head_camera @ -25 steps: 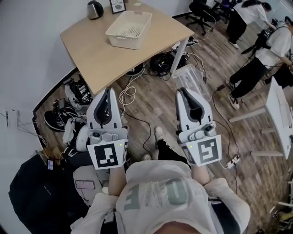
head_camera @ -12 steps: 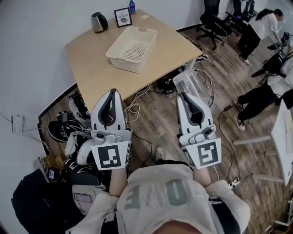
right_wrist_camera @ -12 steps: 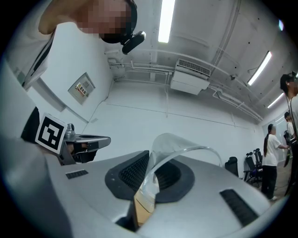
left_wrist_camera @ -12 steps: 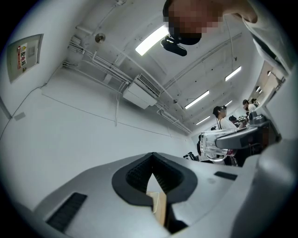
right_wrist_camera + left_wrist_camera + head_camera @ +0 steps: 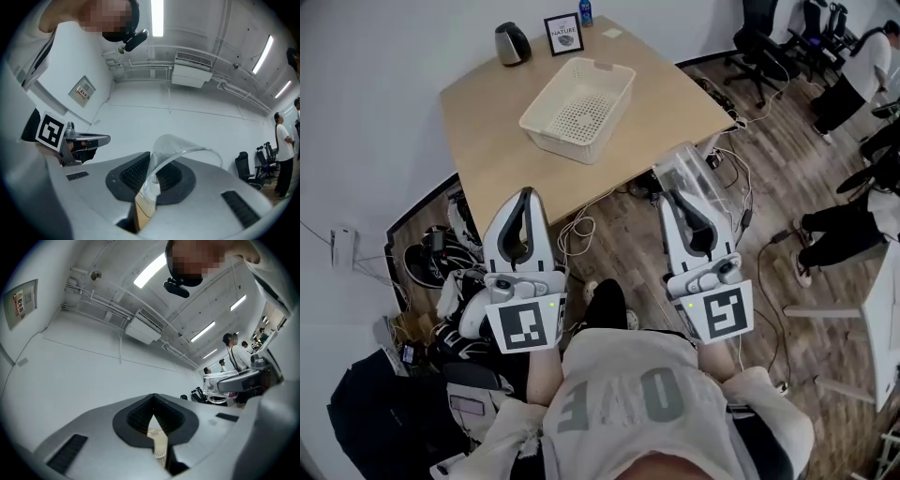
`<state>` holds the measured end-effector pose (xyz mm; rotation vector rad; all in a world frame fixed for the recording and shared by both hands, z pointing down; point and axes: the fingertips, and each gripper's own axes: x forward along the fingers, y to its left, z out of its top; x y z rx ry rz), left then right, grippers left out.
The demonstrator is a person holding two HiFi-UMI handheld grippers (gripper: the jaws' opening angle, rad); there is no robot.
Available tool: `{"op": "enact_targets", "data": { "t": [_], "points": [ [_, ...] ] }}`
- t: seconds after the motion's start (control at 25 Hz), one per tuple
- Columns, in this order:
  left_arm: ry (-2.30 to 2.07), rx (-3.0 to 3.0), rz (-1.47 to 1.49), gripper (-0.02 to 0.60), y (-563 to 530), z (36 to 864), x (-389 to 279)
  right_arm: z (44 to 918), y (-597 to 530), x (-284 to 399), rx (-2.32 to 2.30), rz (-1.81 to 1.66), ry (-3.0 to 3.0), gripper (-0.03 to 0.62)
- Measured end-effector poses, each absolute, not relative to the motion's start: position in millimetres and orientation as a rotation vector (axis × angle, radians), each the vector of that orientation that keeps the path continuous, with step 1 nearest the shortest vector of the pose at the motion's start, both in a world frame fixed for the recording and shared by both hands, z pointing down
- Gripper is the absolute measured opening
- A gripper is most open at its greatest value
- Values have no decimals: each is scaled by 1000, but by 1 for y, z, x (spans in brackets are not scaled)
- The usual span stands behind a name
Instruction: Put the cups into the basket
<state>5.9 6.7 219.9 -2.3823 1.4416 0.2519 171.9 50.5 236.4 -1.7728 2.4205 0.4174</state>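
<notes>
Smooth wooden table (image 5: 492,117), perforated basket (image 5: 565,143), clear cup (image 5: 686,171)

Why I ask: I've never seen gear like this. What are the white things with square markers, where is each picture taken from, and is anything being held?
There is no robot here. A person holds a claw in each hand, and the marker cubes are part of those claws. One picture comes from a camera on the person's head, looking steeply down. The other two come from cameras riding on each claw, looking along its jaws. The right claw is shut on a clear plastic cup. The left claw is shut with nothing in it. Ahead stands a wooden table with an empty cream basket, a kettle and a small framed picture on it.
</notes>
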Motion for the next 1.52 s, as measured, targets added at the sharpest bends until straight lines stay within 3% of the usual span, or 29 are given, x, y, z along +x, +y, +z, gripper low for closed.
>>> {"op": "enact_targets", "data": {
  "t": [1.16,1.52],
  "points": [
    [1442,-2511,343,5,-325,241,-22,237,-275,127,-1868,514,2562,25],
    [1520,-2525,257,5,-375,263,-22,305,-342,114,-1789,834,3084,26]
  ]
}}
